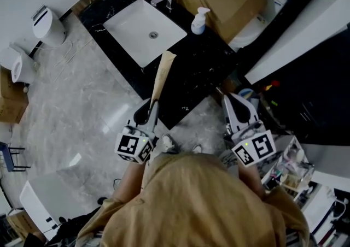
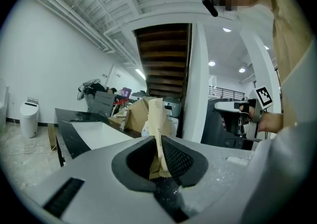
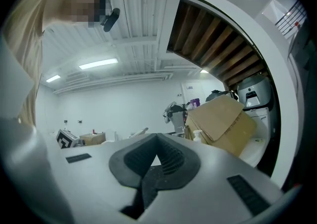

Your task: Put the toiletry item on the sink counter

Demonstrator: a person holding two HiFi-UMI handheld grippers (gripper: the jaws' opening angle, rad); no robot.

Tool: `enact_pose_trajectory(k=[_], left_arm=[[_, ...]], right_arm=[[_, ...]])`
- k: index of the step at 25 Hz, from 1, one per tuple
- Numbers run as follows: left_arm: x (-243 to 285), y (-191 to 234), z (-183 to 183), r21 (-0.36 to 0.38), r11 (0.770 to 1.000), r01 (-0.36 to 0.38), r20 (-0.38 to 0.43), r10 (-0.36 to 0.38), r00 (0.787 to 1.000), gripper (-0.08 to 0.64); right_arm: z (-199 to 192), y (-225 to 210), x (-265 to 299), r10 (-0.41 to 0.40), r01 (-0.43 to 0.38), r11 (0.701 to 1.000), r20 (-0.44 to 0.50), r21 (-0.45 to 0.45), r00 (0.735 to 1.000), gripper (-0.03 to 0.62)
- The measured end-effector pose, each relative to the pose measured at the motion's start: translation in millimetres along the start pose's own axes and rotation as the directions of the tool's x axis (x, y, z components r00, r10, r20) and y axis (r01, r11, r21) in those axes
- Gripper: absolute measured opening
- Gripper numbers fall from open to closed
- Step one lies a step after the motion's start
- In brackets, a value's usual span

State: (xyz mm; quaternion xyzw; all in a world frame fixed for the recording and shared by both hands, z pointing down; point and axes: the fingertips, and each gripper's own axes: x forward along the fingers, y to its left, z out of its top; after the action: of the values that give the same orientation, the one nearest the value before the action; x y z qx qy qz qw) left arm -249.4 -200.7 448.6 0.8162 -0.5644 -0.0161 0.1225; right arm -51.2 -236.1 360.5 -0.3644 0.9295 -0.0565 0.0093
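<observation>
Our left gripper (image 1: 152, 106) clamps the paper packet (image 1: 162, 74) by its lower end, so it reaches over the worktop (image 1: 205, 71); our right gripper (image 1: 234, 104) is closed and empty.

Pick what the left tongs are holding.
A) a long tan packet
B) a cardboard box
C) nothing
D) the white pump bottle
A: the left tongs are shut on the long tan packet, which sticks out over the black counter, while the pump bottle stands by the sink.
</observation>
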Motion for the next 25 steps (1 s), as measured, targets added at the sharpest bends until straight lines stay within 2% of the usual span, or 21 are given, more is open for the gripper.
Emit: enact_pose_trajectory(k=[10,16,25], left_arm=[[18,-24,3,0.034,0.998,0.049,-0.017,-0.048,0.999,0.037],[23,-32,-4,0.054,0.998,0.044,-0.056,-0.041,0.998,0.037],[51,-17,-35,0.130,0.991,0.042,-0.181,-0.018,0.983,0.037]], right_arm=[[2,-17,-26,-0.047,0.047,0.999,0.015,0.014,0.999,0.002],[-4,-25,-41,-0.057,0.056,0.998,0.012,0.040,0.998,0.000],[-7,-31,-61,-0.063,0.062,0.997,0.020,0.056,0.998,0.001]])
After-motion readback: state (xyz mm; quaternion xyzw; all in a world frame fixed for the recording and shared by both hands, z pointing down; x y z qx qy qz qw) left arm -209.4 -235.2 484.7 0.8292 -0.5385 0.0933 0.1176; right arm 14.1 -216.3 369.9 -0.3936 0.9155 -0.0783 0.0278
